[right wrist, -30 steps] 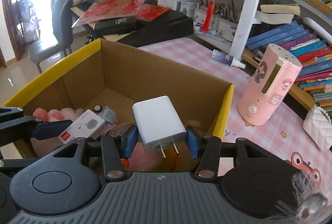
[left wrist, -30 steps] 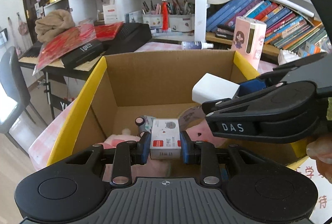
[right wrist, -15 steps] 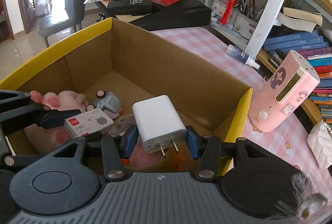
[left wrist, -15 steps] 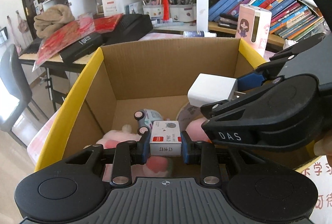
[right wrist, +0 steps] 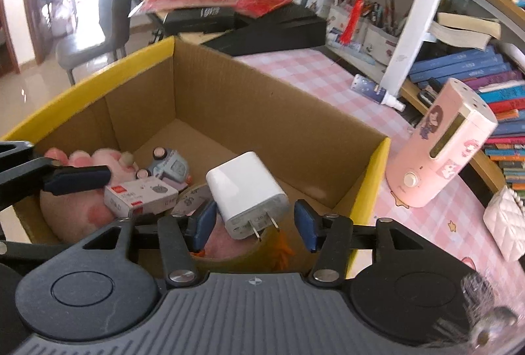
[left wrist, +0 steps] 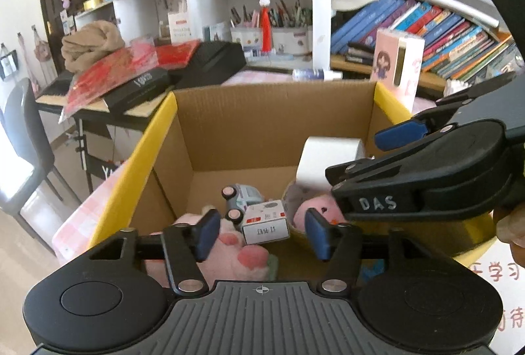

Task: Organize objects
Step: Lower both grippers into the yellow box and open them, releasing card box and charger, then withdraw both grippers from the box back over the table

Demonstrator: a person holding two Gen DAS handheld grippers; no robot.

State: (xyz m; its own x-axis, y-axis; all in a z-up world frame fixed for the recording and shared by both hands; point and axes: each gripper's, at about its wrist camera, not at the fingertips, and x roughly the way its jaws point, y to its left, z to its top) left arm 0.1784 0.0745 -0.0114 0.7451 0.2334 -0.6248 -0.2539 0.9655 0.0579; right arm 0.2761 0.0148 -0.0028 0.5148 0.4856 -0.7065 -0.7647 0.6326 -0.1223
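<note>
A yellow-rimmed cardboard box [left wrist: 157,138] [right wrist: 92,82] sits under both grippers. My left gripper [left wrist: 262,235] hangs over the box with its jaws opening. A small white carton with a red label [left wrist: 265,222] [right wrist: 141,195] lies free below them on a pink plush toy [left wrist: 242,256], beside a grey-blue toy car [left wrist: 244,195]. My right gripper [right wrist: 254,225] is also opening its jaws. A white plug charger [right wrist: 246,190] [left wrist: 328,161] sits tilted between the pads, prongs toward the camera, with a gap at the right pad.
A pink humidifier [right wrist: 443,151], a small spray bottle [right wrist: 377,90] and a white quilted purse [right wrist: 505,223] stand on the pink checked tablecloth right of the box. Black keyboard cases [right wrist: 262,30], bookshelves and a grey chair [right wrist: 108,16] lie beyond it.
The left jaws opened and let the small carton drop onto the plush. The right jaws widened and the charger tipped loose between them. Both hands stayed over the box.
</note>
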